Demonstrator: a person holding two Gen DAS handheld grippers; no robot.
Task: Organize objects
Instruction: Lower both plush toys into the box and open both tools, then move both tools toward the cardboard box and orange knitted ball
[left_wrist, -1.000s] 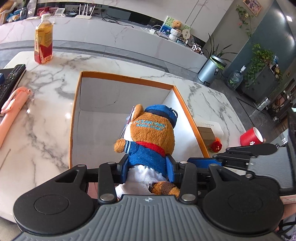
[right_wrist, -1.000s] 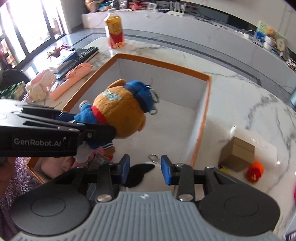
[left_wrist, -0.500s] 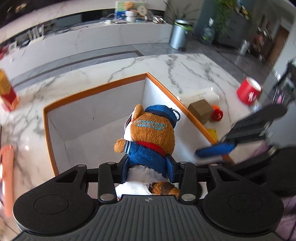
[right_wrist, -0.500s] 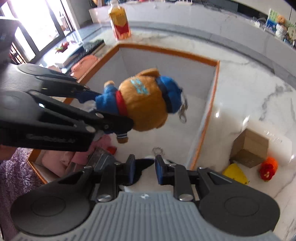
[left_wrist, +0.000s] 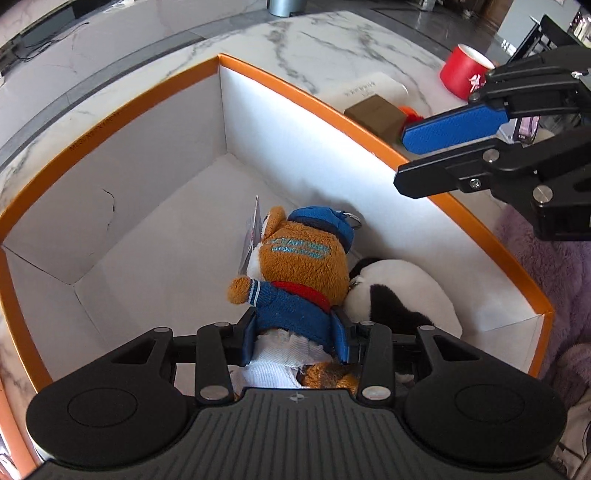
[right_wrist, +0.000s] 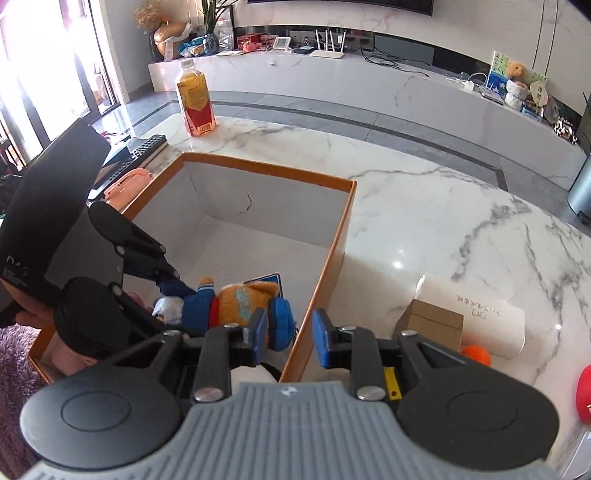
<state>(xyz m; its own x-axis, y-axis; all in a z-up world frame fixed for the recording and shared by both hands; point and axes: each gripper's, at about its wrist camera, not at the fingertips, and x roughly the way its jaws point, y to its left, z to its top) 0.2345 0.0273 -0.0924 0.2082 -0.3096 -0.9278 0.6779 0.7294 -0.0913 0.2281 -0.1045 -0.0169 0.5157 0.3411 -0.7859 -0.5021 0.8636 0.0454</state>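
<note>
Your left hand-held gripper (left_wrist: 295, 338) is pinching the teddy bear (left_wrist: 295, 273) round its blue jacket, both pads pressed into its sides, and the bear is down inside the orange-rimmed box (left_wrist: 122, 110), head pointing away from you. Tucked right against the bear's right side lies a black-and-white plush toy (left_wrist: 399, 291) on the box floor, near the box's right wall.

Your right hand-held gripper (right_wrist: 288, 339) has its jaws opening, with the gap straddling the box's right wall and nothing squeezed between the blue pads. In the left view it hangs above that wall's rim.

Just outside that wall, on the marble tabletop (right_wrist: 424, 206), sits a small brown carton (right_wrist: 432, 321), touching a white pack (right_wrist: 491, 325) behind it, with an orange ball (right_wrist: 476, 355) just beside the carton. A red cup (left_wrist: 463, 70) stands further right. Left of the box there's a pink case (right_wrist: 127, 182) and a black remote (right_wrist: 146, 146). At the far edge, a bottle (right_wrist: 195, 101) of amber drink stands upright.
</note>
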